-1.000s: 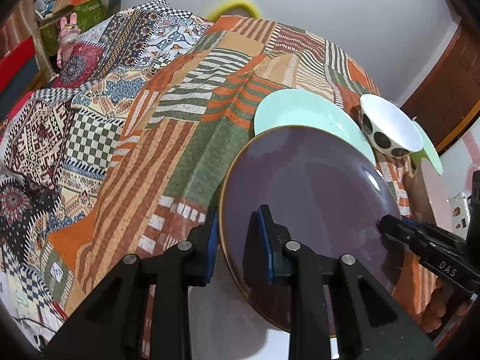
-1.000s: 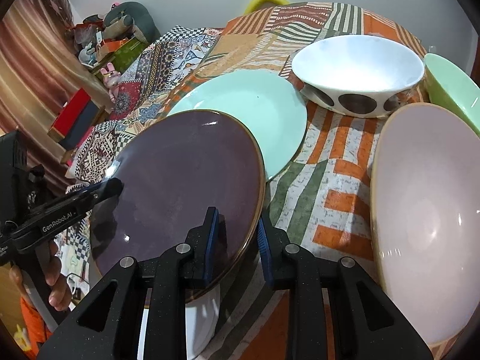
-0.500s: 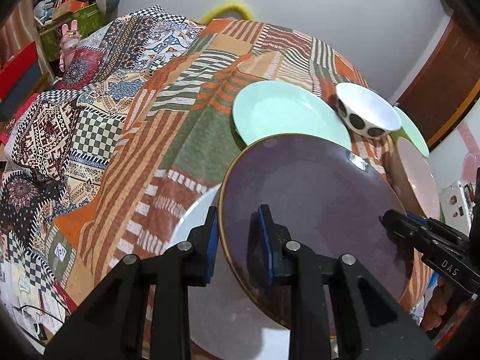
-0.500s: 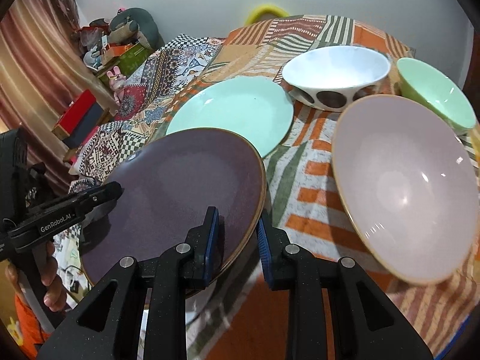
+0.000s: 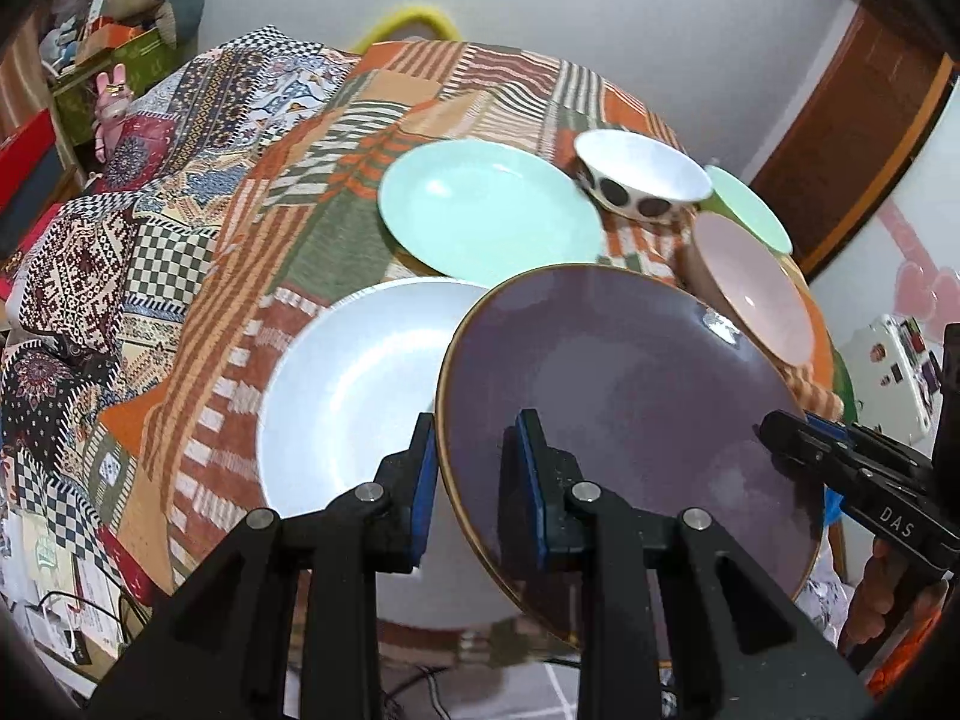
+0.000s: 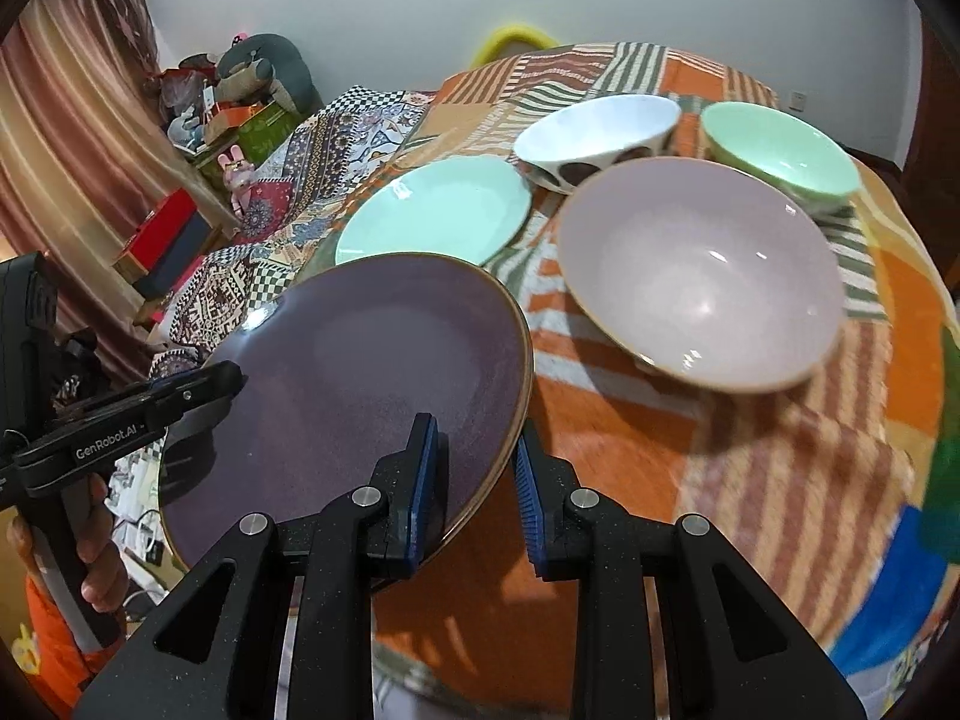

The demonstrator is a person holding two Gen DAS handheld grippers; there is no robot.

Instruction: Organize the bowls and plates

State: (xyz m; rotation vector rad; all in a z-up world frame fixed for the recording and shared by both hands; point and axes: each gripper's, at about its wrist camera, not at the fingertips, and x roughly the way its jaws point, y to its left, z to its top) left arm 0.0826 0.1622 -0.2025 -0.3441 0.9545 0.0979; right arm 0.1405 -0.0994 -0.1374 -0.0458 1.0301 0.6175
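A dark purple plate with a gold rim hangs tilted over the near table edge. My left gripper is shut on its left rim, and my right gripper is shut on its right rim. Below the purple plate lies a white plate. Further back sit a mint plate, a white spotted bowl, a pink bowl and a green bowl.
A striped patchwork cloth covers the table. A patterned blanket lies to the left, with toys and boxes and a curtain behind it. A wooden door and a white box are on the right.
Both grippers have drawn back and up with the purple plate between them. The white plate under it has come into sight, and the bowls look farther away.
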